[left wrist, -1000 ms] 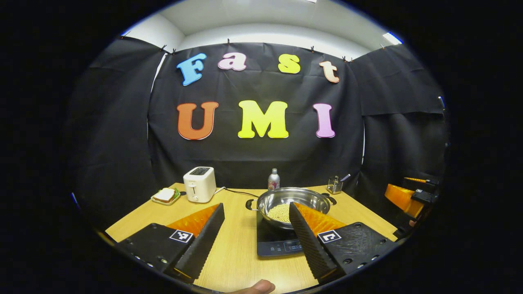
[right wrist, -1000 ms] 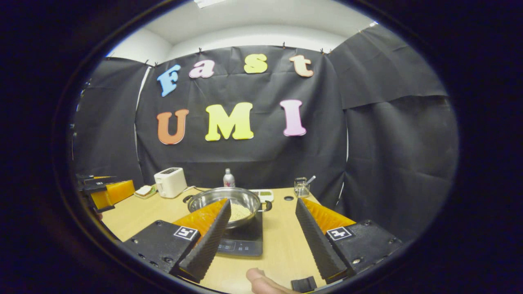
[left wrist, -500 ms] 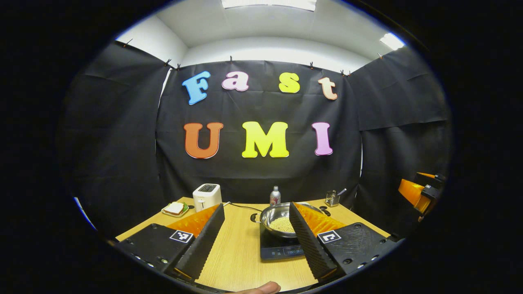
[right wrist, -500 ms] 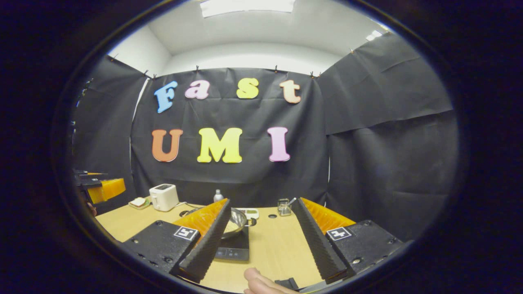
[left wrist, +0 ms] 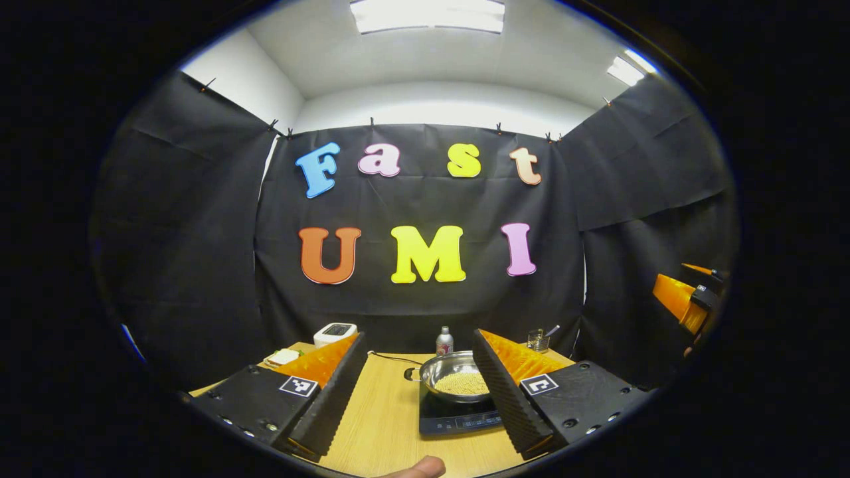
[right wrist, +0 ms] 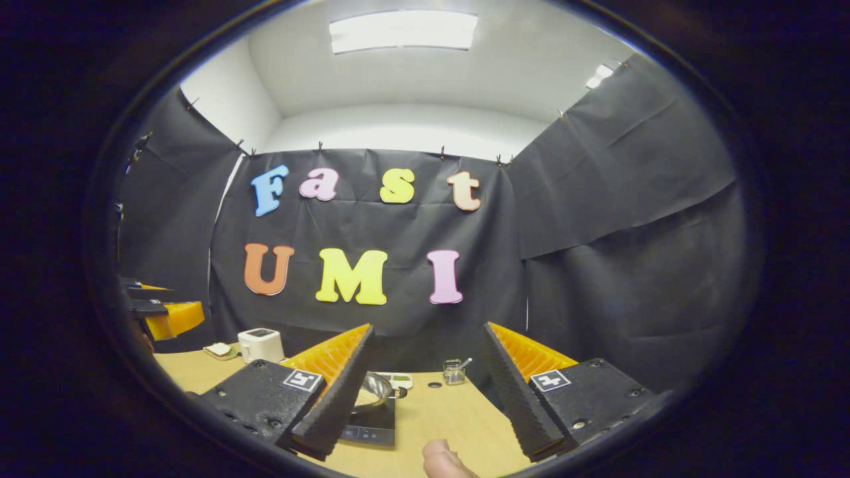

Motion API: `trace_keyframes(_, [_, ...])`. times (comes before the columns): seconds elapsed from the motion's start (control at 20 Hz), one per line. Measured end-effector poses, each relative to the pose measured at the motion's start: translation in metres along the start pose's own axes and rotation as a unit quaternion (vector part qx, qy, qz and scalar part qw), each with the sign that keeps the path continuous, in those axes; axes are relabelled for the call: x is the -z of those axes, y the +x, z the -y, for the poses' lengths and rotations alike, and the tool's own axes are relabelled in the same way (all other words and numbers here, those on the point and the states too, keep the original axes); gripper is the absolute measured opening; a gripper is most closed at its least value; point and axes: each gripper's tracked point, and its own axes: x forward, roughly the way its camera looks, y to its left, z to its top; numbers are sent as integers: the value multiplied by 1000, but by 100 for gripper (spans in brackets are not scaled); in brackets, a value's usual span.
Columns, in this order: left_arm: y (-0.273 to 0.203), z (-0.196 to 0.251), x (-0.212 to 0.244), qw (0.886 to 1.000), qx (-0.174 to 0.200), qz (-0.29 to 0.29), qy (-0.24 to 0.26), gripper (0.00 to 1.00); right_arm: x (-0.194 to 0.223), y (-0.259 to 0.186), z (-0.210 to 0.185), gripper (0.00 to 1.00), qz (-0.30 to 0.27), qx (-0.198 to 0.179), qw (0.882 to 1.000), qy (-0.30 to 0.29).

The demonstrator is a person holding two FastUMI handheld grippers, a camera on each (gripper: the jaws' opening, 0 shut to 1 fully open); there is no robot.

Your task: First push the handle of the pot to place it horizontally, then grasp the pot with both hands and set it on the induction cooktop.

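A: pot shiny polished metal, induction cooktop glossy dark glass-like top.
B: table matt wood grain; toaster smooth white plastic (looks it). Gripper fingers?
A: ribbed, matt. Booth cloth matt, creased.

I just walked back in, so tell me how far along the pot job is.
It looks finished. The pot sits on the induction cooktop, its handle out sideways. Nothing is in hand: the left gripper and right gripper have jaws open, short of the pot. Nothing seems left.
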Motion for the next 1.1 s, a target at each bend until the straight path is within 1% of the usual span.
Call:
trace_keyframes(0.1, [1,-6,2,1000,-10,-5,-3,95,-1,-2,-4,98,0,-9,1000,1])
trace_keyframes(0.25, [-2,-10,0,1000,-11,2,15,94,-5,-4,-6,98,5,-10,1000,-4])
trace_keyframes(0.35, [-6,-7,1,1000,-1,5,26,94,-5,-6,-8,99,5,-14,1000,-8])
trace_keyframes(0.45, [-11,0,-5,999,17,17,25,94,-6,-10,-14,99,2,-22,1000,-4])
trace_keyframes(0.5, [-14,1,-7,999,20,19,24,94,-6,-11,-15,99,1,-24,1000,-2])
trace_keyframes(0.55, [-16,-3,-8,999,18,20,24,87,-7,-11,-15,99,2,-26,1000,-2])
trace_keyframes(0.6, [-18,-7,-8,999,14,20,26,95,-7,-11,-15,99,1,-26,1000,-3])
trace_keyframes(0.65, [-20,-10,-9,999,11,21,28,96,-7,-12,-15,99,1,-26,1000,-5])
trace_keyframes(0.7, [-20,-12,-8,999,8,20,29,89,-8,-13,-15,98,0,-25,1000,-8])
trace_keyframes(0.75, [-20,-13,-6,999,7,17,30,96,-7,-13,-15,99,-2,-25,1000,-10])
trace_keyframes(1.0, [-19,-13,-5,999,9,10,33,96,-7,-12,-17,98,-7,-24,1000,-13])
trace_keyframes(1.1, [-19,-13,-2,999,8,5,39,96,-5,-12,-16,99,-8,-26,1000,-12])
